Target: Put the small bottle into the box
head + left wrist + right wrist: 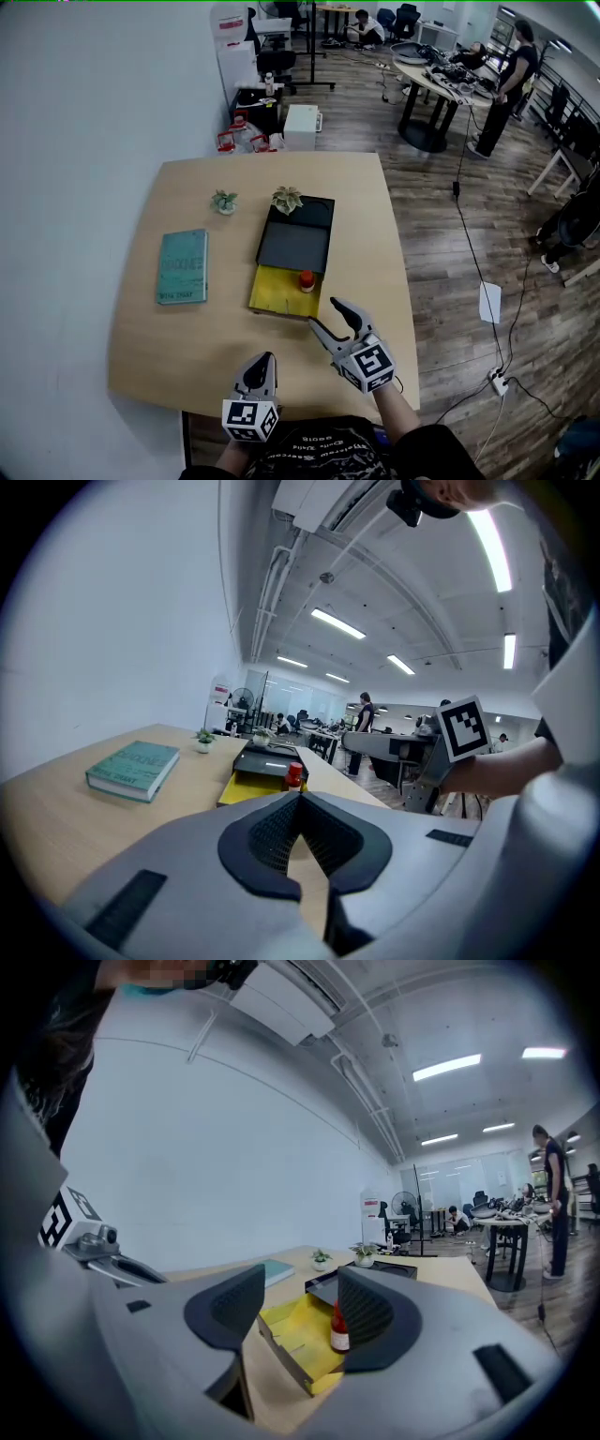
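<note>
Looking down from the head view onto a pale wooden desk [169, 347]: near the middle, an open yellow box [277, 291], with the small bottle [307, 280], red-capped, standing upright inside at the far right corner. Touching the box's far edge, a black tray [295, 246]; to the left and well apart, a teal book [183, 266] lying flat; beyond, two small potted plants [224, 202]. At the near edge of the desk, the left gripper [265, 357] with jaws clenched on nothing, and just right of it the right gripper [324, 313] with jaws released and spread, close to the box's near right corner but clear of it. In the left gripper view, left gripper [300, 803] jaws pressed together at the tips, nothing between them, pointing across the desk toward box [246, 787] and small bottle [294, 775], with the book [134, 769] off to the left. In the right gripper view, right gripper [295, 1307] jaws wide apart and empty, framing the box [291, 1335] lower down; small bottle [339, 1330] upright within it, partly hidden behind the right jaw, untouched.
</note>
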A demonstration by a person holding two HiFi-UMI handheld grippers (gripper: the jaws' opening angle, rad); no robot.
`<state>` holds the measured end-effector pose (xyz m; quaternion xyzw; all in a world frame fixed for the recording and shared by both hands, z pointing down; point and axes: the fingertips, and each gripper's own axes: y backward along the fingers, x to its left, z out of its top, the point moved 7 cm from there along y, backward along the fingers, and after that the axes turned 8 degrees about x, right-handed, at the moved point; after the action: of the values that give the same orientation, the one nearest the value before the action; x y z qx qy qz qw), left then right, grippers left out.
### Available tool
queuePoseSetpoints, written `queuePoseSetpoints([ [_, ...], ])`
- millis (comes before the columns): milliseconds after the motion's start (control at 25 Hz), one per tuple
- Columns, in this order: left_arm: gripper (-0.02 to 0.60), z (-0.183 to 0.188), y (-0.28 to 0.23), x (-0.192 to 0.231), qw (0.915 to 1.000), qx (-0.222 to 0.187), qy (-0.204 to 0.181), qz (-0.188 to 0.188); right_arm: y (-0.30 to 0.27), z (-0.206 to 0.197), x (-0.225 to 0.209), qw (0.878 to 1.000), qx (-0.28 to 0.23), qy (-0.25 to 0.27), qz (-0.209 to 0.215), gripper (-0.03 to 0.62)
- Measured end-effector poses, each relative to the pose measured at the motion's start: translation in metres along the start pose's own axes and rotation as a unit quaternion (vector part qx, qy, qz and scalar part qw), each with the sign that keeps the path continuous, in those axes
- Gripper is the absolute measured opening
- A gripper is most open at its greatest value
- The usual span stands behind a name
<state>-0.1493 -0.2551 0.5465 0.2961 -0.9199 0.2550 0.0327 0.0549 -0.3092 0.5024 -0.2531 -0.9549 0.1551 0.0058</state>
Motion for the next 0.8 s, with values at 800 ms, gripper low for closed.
queuePoseSetpoints([
  [800, 0.003, -0.036, 0.031, -0.027, 0.9933, 0.014, -0.028, -0.111, 0.112, -0.073, 0.068, 0.992, 0.019, -0.079, -0.098, 0.255],
])
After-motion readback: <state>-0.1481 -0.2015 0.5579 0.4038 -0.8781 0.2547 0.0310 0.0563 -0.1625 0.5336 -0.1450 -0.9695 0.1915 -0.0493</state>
